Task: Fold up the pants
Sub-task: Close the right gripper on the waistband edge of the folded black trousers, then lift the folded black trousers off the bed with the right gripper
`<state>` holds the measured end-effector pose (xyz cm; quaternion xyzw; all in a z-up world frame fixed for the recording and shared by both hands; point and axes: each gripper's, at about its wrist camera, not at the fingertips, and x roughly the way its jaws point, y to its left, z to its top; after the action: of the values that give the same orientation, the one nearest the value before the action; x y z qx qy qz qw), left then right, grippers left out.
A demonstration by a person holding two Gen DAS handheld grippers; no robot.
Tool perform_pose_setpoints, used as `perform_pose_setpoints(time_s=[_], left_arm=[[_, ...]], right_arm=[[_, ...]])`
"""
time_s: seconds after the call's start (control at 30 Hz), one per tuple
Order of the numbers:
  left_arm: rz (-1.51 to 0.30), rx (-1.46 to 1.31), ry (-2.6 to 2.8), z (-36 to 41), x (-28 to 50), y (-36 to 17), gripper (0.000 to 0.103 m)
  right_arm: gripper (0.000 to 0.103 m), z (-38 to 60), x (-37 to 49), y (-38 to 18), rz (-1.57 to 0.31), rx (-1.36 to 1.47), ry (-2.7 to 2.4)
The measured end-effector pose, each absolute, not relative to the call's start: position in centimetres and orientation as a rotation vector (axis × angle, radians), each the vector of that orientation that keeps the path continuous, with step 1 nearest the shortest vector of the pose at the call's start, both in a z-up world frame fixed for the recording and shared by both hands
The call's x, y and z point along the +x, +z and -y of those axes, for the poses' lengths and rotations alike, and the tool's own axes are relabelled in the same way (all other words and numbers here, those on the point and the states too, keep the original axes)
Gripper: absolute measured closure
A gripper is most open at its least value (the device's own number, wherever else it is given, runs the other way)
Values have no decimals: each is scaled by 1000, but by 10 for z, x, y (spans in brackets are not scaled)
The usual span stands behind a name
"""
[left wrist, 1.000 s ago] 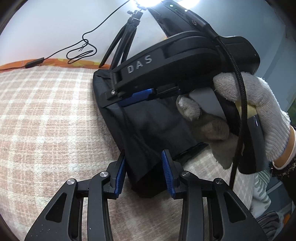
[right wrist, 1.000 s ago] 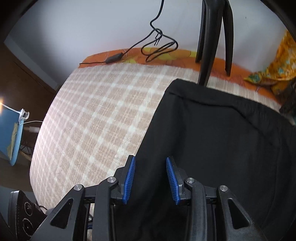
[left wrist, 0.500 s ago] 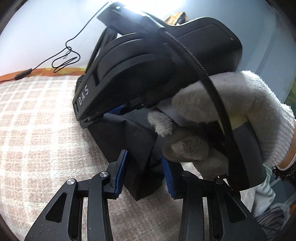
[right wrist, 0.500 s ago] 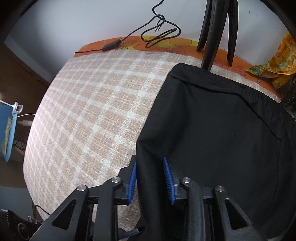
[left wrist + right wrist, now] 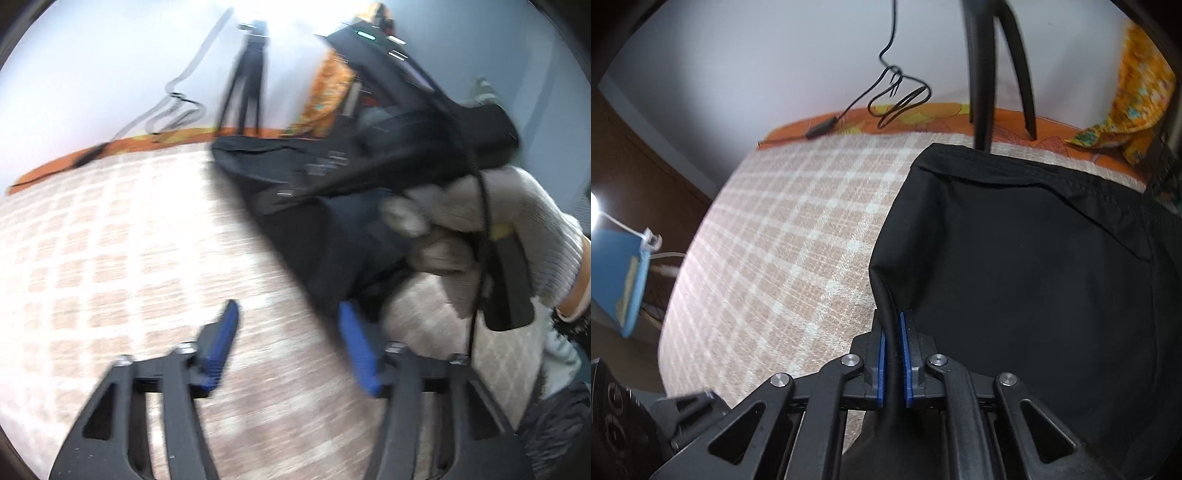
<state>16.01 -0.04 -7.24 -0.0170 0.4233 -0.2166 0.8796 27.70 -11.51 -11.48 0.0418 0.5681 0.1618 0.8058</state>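
The black pants [image 5: 1027,258] lie folded on the checked beige bedspread [image 5: 798,229]. My right gripper [image 5: 893,325] is shut on the pants' left edge, pinching a raised fold. In the blurred left wrist view my left gripper [image 5: 288,328] is open and empty over the bedspread [image 5: 110,266], just left of the pants' near corner [image 5: 321,240]. The right gripper's black body [image 5: 417,147] and the gloved hand [image 5: 480,229] holding it fill the upper right of that view.
Black tripod legs [image 5: 990,74] stand on the orange sheet [image 5: 923,114] at the far bed edge, just behind the pants. A black cable [image 5: 897,96] lies there too. A yellow patterned cloth [image 5: 1130,110] is far right. The bed's left edge drops to a blue object [image 5: 624,280].
My right gripper has closed on the pants' left edge and lifted a fold. My left gripper has opened wider and pulled back left, off the pants.
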Motion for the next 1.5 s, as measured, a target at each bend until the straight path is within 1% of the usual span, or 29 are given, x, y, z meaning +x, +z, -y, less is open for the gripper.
perform_pose_setpoints(time_s=[0.1, 0.43, 0.6, 0.73, 0.97, 1.03, 1.13, 1.33, 1.5], left_arm=[[-869, -25, -417, -16, 150, -65, 40], [-845, -4, -385, -26, 148, -58, 39], [-846, 4, -370, -18, 161, -68, 39], [-867, -26, -361, -21, 171, -80, 39], [-887, -57, -382, -19, 178, -89, 39], [-896, -73, -393, -17, 182, -94, 41], [-903, -82, -404, -12, 184, -98, 41], [-902, -79, -427, 0, 188, -98, 42], [-875, -87, -439, 7, 193, -90, 42]], right_arm=[[99, 120, 273, -112, -1190, 104, 348], [100, 136, 260, -102, -1133, 162, 349], [100, 134, 255, -102, -1104, 119, 329], [100, 124, 247, -94, -1067, 39, 301], [100, 124, 235, -81, -1010, -13, 289], [101, 124, 232, -76, -990, -23, 290], [101, 128, 229, -72, -973, -30, 297], [101, 140, 226, -66, -955, -1, 320], [101, 169, 226, -59, -953, 111, 340]])
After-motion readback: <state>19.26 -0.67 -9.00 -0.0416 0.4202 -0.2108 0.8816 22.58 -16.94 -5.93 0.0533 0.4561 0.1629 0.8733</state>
